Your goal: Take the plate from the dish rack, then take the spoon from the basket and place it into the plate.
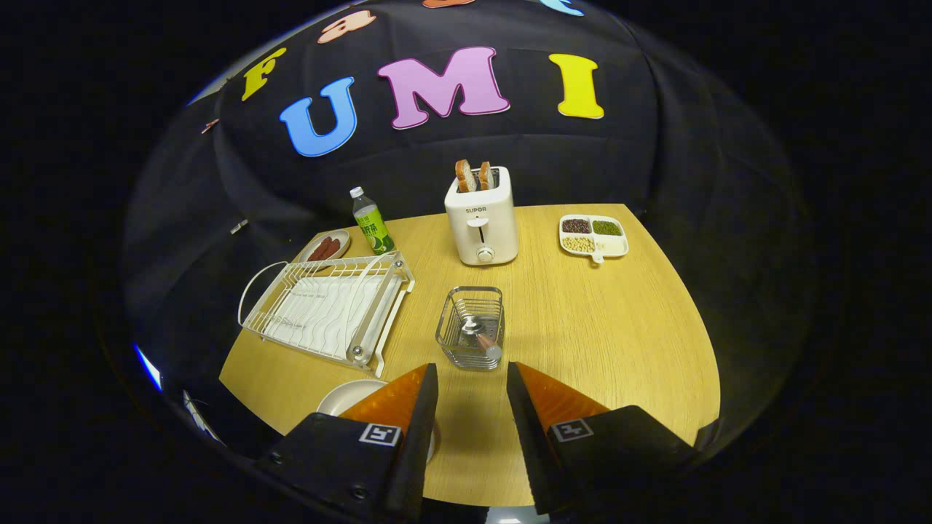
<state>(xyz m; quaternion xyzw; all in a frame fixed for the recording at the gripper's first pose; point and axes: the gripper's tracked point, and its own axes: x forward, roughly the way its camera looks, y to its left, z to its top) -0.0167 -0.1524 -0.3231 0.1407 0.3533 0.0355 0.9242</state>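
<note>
The plate (348,397) lay on the worktop (619,327), already out of the dish rack (328,309), and was partly hidden beneath the left finger of the tongs (472,407). The rack itself stood bare just beyond it. By that reading the first step was done and the second one was in hand: fetching the spoon.

The spoon (480,336) rested inside the wire basket (472,327), its bowl deep among the wires and its handle tip leaning toward the basket's near rim. The basket stood just ahead of the tongs, almost in line with the gap between the two fingers.

The tongs were released, fingers spread apart with nothing between them, hovering above the worktop short of the basket.

The next move likely called for advancing over the basket's near rim and dropping the fingers either side of the handle tip. The handle looked slim and smooth, so a square pinch would matter, and the wire walls left little room to spare.

Farther off stood a toaster (481,216) with bread in its slots, a green bottle (372,220), a small dish of sausages (325,248) and a divided tray of beans (593,236).
</note>
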